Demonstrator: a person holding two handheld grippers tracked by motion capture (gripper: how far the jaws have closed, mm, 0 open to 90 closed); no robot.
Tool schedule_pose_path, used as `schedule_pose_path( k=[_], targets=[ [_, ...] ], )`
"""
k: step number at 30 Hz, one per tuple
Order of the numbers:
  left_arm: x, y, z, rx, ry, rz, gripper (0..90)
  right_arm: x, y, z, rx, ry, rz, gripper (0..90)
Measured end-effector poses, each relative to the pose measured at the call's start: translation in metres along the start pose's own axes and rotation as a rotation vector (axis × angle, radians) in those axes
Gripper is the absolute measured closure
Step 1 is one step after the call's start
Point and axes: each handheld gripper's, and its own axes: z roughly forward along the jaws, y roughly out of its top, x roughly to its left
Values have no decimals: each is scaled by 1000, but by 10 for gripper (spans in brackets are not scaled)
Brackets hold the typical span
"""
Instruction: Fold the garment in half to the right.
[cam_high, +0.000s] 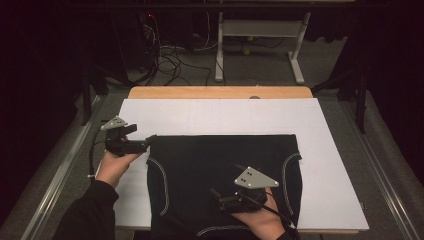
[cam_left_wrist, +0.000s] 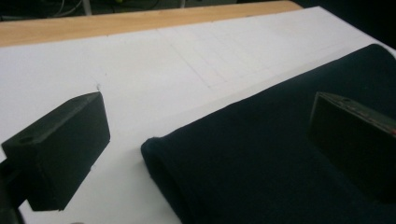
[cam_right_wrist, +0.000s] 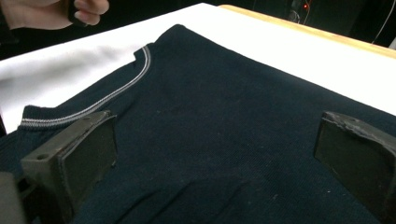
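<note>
White board (cam_high: 330, 150) holds a folded dark garment (cam_high: 220, 165); left gripper (cam_high: 145, 144) and right gripper (cam_high: 222, 199), jaws apart, might snag or bunch it.

Left gripper (cam_high: 148, 141) held in the left hand (cam_high: 114, 167), jaws spread wide. Right gripper (cam_high: 216, 194) in the right hand (cam_high: 260, 220), jaws apparently equally wide, pointing left.
</note>
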Motion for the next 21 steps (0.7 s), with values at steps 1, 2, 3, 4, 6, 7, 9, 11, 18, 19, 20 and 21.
schedule_pose_path(
  k=[1, 2, 3, 4, 6, 7, 9, 11, 18, 19, 20, 21],
  targets=[
    [3, -1, 2, 2, 6, -12, 0, 1, 0, 1, 2, 3, -4, 1],
    [5, -1, 3, 5, 11, -22, 0, 3, -1, 2, 4, 6, -8, 1],
    [8, -2, 6, 13, 15, -38, 0, 4, -1, 3, 6, 8, -9, 1],
    [10, -3, 7, 21, 18, -46, 0, 6, -2, 4, 7, 13, -6, 1],
    [15, -6, 13, 51, 27, -58, 0, 8, -3, 6, 9, 23, -4, 1],
    [17, -7, 17, 69, 42, -62, 0, 10, -4, 7, 11, 30, -6, 1],
    [21, -10, 25, 94, 68, -78, 0, 12, -5, 10, 11, 41, -9, 2],
    [25, -11, 35, 119, 83, -94, 0, 14, -7, 14, 16, 44, -14, 1],
    [26, -20, 65, 206, 105, -137, 149, 25, -4, 27, 46, 97, -5, 2],
    [24, -20, 66, 207, 98, -128, 182, 28, -4, 29, 48, 104, -10, 2],
    [23, -20, 66, 209, 91, -120, 251, 33, -3, 31, 55, 119, -18, 1],
    [21, -21, 66, 211, 79, -107, 314, 36, -2, 33, 61, 128, -25, 2]
  ],
)
